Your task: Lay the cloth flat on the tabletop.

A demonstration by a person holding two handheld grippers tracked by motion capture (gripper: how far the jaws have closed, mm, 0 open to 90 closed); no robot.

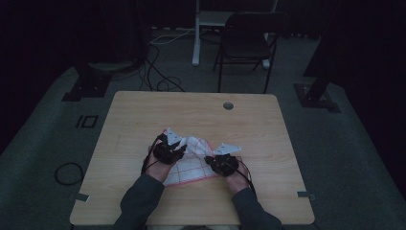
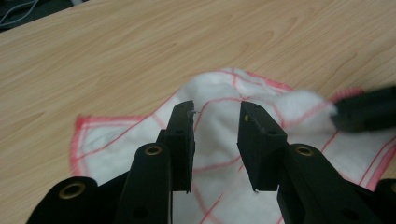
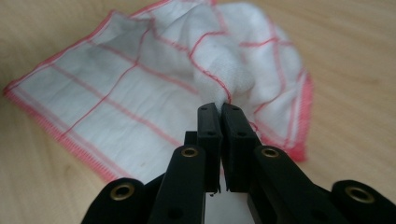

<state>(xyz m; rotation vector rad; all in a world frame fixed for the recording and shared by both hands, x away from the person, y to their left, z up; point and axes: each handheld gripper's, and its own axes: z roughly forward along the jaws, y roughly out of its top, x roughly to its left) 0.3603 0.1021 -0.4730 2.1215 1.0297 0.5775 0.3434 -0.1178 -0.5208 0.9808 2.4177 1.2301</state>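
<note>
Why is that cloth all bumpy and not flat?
The white cloth with red lines lies rumpled on the table because the right tool pinches a fold and lifts it. The left tool hangs open above it.

Wooden table (image 1: 143, 115) with a grommet hole (image 1: 228, 105), black folding chair (image 1: 246, 40), floor cables (image 1: 158, 79)

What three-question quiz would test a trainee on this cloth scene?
1. True or false: the right tool is shut on the cloth.
2. The left tool is: A) open above the cloth, B) clamped on the table edge, C) holding a cup.
3. What colour are the cloth's grid lines?

Key: 1 true; 2 A; 3 red, on white. The cloth lies on the table, bunched up where the right tool pinches it.
</note>
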